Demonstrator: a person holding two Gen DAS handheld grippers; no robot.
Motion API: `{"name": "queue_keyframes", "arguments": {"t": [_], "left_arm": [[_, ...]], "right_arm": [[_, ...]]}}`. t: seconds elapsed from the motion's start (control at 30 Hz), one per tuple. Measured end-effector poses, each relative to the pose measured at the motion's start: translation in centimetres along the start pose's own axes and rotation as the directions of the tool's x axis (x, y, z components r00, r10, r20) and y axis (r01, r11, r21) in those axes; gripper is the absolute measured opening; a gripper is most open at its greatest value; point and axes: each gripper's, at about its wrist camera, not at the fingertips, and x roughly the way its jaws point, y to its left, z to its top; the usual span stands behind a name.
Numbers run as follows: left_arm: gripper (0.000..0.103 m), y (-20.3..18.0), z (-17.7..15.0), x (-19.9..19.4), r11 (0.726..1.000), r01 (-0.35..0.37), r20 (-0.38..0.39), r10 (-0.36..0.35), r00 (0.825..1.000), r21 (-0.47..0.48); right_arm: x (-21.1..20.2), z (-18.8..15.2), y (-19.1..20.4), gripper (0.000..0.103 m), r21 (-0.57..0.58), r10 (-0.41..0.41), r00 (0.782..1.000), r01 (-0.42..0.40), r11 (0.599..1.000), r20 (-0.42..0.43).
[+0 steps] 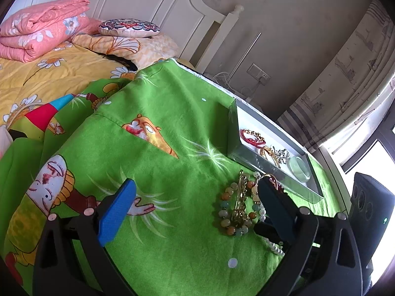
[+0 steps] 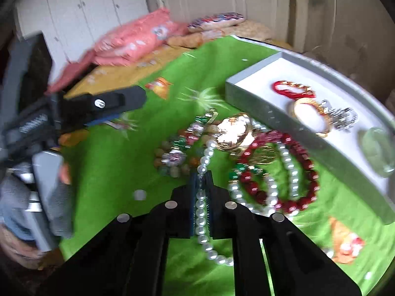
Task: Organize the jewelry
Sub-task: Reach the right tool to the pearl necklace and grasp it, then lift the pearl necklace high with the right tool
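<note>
A grey tray (image 2: pixel 249 83) with a white floor holds a red bracelet (image 2: pixel 292 89), a gold bangle (image 2: pixel 311 117), a silver piece (image 2: pixel 342 116) and a pale green bangle (image 2: pixel 377 148). Loose on the green cloth lie a pearl necklace (image 2: pixel 287 162), a dark red bead bracelet (image 2: pixel 308 167), a multicolour bead bracelet (image 1: pixel 230 208) and a gold clip (image 1: pixel 240 192). My right gripper (image 2: pixel 201 185) is shut on the pearl necklace strand. My left gripper (image 1: pixel 195 197) is open above the cloth, its right finger (image 1: pixel 274 204) by the bead bracelet. The tray also shows in the left wrist view (image 1: pixel 256 160).
A green cartoon-print cloth (image 1: pixel 160 113) covers the table. A bed with yellow quilt (image 1: pixel 49 74) and pink folded bedding (image 1: pixel 42 32) lies behind. A black speaker (image 1: pixel 370 212) stands at the right table edge. The left gripper body (image 2: pixel 49 135) sits left in the right wrist view.
</note>
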Motion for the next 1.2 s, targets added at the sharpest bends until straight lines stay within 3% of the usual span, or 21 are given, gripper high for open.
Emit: {"name": "queue_keyframes", "arguments": {"t": [0.03, 0.1, 0.13, 0.2, 0.27, 0.4, 0.5, 0.53, 0.63, 0.8, 1.0, 1.1, 1.2], "left_arm": [[0.098, 0.0, 0.0, 0.0, 1.0, 0.001, -0.002, -0.001, 1.0, 0.0], [0.098, -0.1, 0.1, 0.2, 1.0, 0.01, -0.019, -0.01, 1.0, 0.002], [0.098, -0.2, 0.0, 0.4, 1.0, 0.012, -0.029, -0.012, 1.0, 0.01], [0.098, -1.0, 0.0, 0.6, 0.998, 0.024, -0.051, -0.021, 0.998, 0.051], [0.098, -2.4, -0.4, 0.6, 0.991, 0.024, -0.059, -0.016, 0.998, 0.131], [0.097, -6.3, -1.7, 0.7, 0.94, 0.037, -0.076, -0.012, 0.997, 0.34], [0.091, -8.5, -2.5, 1.2, 0.901, 0.04, -0.077, -0.007, 0.997, 0.433], [0.09, -9.0, -2.5, 1.6, 0.892, 0.045, -0.086, -0.007, 0.996, 0.45], [0.08, -10.0, -2.4, 3.0, 0.88, 0.056, -0.116, -0.001, 0.993, 0.471], [0.056, -11.5, -2.6, 5.1, 0.849, 0.066, -0.15, 0.016, 0.989, 0.524], [0.046, -13.1, -2.7, 7.4, 0.816, 0.051, -0.183, 0.068, 0.981, 0.576], [0.022, -13.7, -2.9, 8.5, 0.799, 0.044, -0.209, 0.104, 0.972, 0.599], [0.014, -14.2, -2.7, 8.5, 0.797, 0.058, -0.208, 0.086, 0.974, 0.601]], "right_arm": [[-0.7, -0.1, -0.3, 0.01, 0.018, 0.054, 0.998, -0.055, 0.998, 0.034], [-2.6, -0.2, -2.1, 0.01, 0.133, 0.234, 0.963, -0.251, 0.959, 0.132], [-3.2, -0.2, -2.8, 0.01, 0.172, 0.278, 0.946, -0.306, 0.937, 0.169], [-5.0, -0.5, -4.6, 0.01, 0.227, 0.369, 0.884, -0.436, 0.871, 0.287], [-6.3, -0.4, -5.7, 0.01, 0.253, 0.386, 0.854, -0.483, 0.838, 0.35], [-9.3, -0.7, -6.8, 0.01, 0.251, 0.373, 0.818, -0.51, 0.823, 0.437], [-12.4, -2.0, -7.7, 0.01, 0.233, 0.385, 0.758, -0.564, 0.792, 0.527], [-13.0, -2.2, -7.8, 0.01, 0.229, 0.382, 0.751, -0.567, 0.792, 0.539], [-14.9, -2.9, -8.2, 0.01, 0.219, 0.361, 0.744, -0.555, 0.802, 0.563], [-18.1, -3.8, -8.2, 0.01, 0.178, 0.365, 0.699, -0.574, 0.799, 0.615], [-21.6, -4.4, -7.4, 0.01, 0.111, 0.383, 0.66, -0.577, 0.809, 0.646], [-22.7, -4.5, -7.7, 0.01, 0.095, 0.383, 0.642, -0.581, 0.809, 0.664], [-24.4, -5.0, -7.9, 0.01, 0.089, 0.361, 0.635, -0.563, 0.822, 0.683]]}}
